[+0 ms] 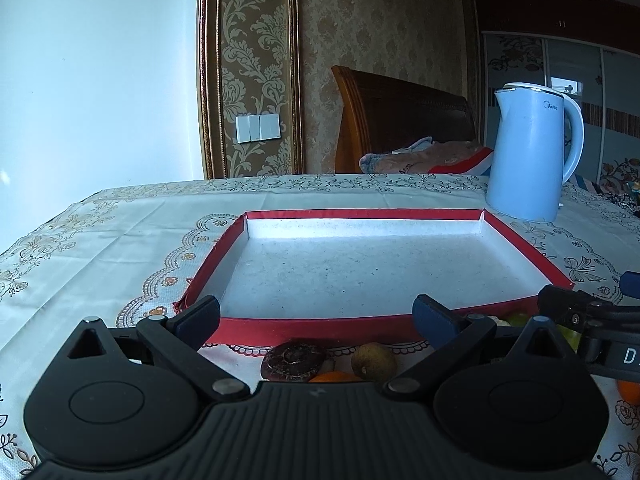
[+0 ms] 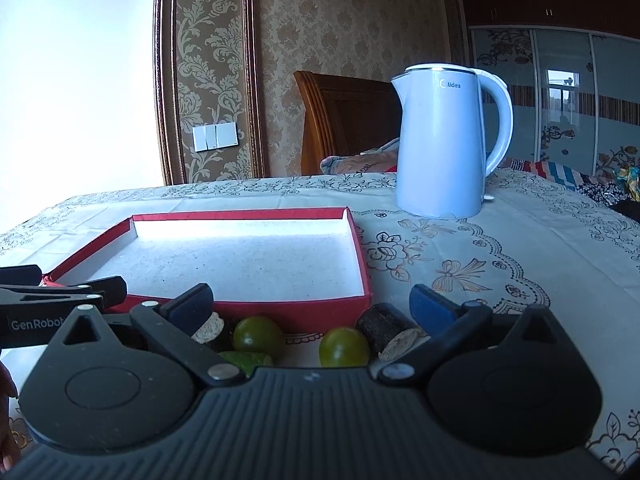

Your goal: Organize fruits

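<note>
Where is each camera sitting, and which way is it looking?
Left wrist: rides on the left hand-held gripper, facing forward over the red-rimmed shallow box; its open black fingers show, and the other gripper at the right edge.
Right wrist: rides on the right hand-held gripper, facing forward over two green round fruits; its open fingers show.
Both see the box, pale blue electric kettle and patterned tablecloth.

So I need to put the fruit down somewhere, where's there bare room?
The red-rimmed tray floor is bare wall to wall. Cloth right of it, before the kettle, is free. Crowded: the strip along the tray's near wall, with green fruits.
</note>
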The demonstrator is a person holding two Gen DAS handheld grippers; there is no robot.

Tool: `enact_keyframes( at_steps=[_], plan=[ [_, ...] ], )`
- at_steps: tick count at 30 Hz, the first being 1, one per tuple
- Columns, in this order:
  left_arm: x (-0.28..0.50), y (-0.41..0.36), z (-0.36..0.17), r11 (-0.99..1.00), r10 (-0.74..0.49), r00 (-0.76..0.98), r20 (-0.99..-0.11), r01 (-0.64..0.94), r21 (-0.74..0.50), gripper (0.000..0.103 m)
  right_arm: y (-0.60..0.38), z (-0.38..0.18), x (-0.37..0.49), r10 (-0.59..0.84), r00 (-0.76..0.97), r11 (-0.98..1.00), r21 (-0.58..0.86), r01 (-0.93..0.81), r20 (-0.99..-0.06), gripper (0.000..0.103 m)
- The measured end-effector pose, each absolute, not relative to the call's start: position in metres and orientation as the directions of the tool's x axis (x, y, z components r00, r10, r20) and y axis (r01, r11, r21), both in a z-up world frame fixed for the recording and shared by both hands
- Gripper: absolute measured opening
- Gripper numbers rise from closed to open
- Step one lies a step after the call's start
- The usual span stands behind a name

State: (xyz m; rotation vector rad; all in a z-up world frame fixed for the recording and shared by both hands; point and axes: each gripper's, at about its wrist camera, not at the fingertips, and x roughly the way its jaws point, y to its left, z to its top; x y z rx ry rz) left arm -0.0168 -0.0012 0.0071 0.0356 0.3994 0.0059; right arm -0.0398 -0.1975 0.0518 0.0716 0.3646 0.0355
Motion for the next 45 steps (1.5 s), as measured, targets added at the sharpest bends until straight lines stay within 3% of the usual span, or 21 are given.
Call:
enact_keyframes(
  at_steps=[12,45],
  plan=[
    [-0.0129,-0.0007,0.0061,0.999,0.026,0.913,-0.407,-0.011,0.039,0.103,-0.1879,0.0523,-0.0422,0.043,0.938,0.999,0.027,-0.036,-0.343,0.103],
    [-0.0128,-0.0052,0.0046,0.997,0.026,0.913,-0.407,0.006,0.077,0.103,-0.1936,0.0514,-0.0411,0.048,0.934,0.998,0.061,-0.028,-0.354,0.103]
  ],
)
